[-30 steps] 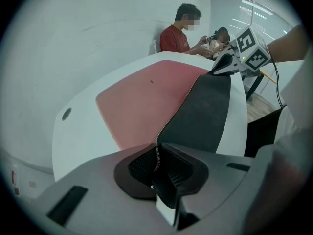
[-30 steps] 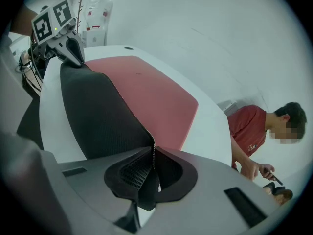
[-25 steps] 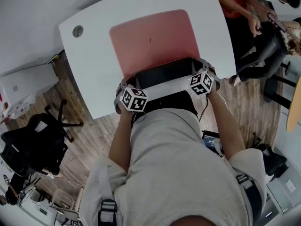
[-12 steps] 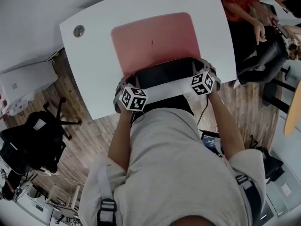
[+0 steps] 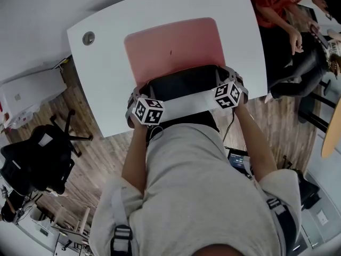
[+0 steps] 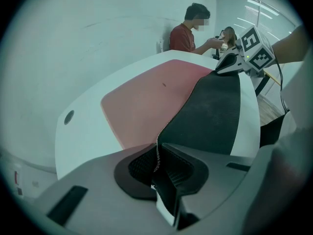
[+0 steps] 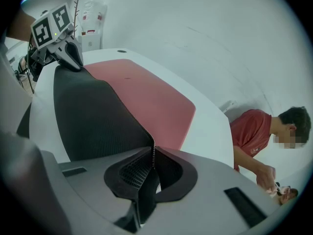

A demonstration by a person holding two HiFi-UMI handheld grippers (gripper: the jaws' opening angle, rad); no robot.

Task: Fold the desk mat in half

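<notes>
Desk mat (image 5: pixel 176 44) lies pink side up on the white table (image 5: pixel 106 84), its near edge raised off the table with the black underside showing. The left gripper (image 6: pixel 156 163) is clamped on its near left corner and the right gripper (image 7: pixel 152 163) on its near right. A cable hole (image 5: pixel 88 37) sits at the table's far left corner, a person in red (image 5: pixel 272 4) stands by its far right corner, and a black chair (image 5: pixel 37 161) stands off its left side.
</notes>
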